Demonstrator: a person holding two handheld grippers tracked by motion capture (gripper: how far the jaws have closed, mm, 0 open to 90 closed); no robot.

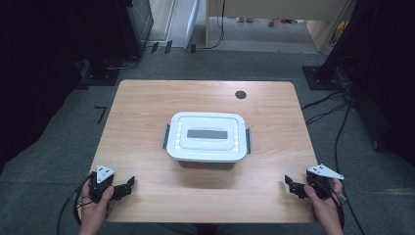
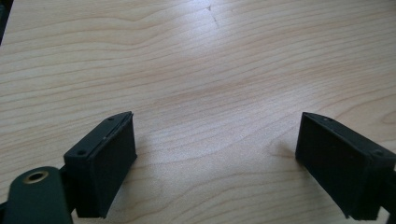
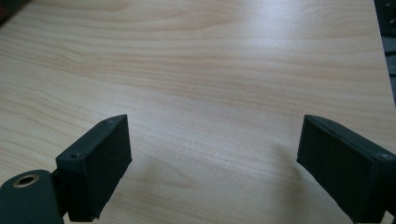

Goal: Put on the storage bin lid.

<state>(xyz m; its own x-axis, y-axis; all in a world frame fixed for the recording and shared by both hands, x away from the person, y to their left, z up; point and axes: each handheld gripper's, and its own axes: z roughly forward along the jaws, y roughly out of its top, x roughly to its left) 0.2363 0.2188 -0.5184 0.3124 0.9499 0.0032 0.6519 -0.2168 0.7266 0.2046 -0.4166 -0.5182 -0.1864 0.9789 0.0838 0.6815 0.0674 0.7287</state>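
From the high view, the person's forearms come in at the bottom corners of the wooden table (image 1: 147, 122). The left hand (image 1: 95, 198) rests at the near left edge and holds the left gripper (image 1: 126, 186) low over the wood, its jaws pointing inward toward the table's middle. The right hand (image 1: 323, 198) sits at the near right edge with the right gripper (image 1: 291, 185) likewise pointing inward. A white lidded box (image 1: 206, 137) with a grey handle recess and dark side clasps stands in the middle of the table, well apart from both grippers.

In the left gripper view, the left gripper (image 2: 215, 154) has its two black jaws spread wide, with bare wood grain between them; they hold nothing.

In the right gripper view, the right gripper (image 3: 212, 158) also stands wide open over bare tabletop, with nothing gripped.
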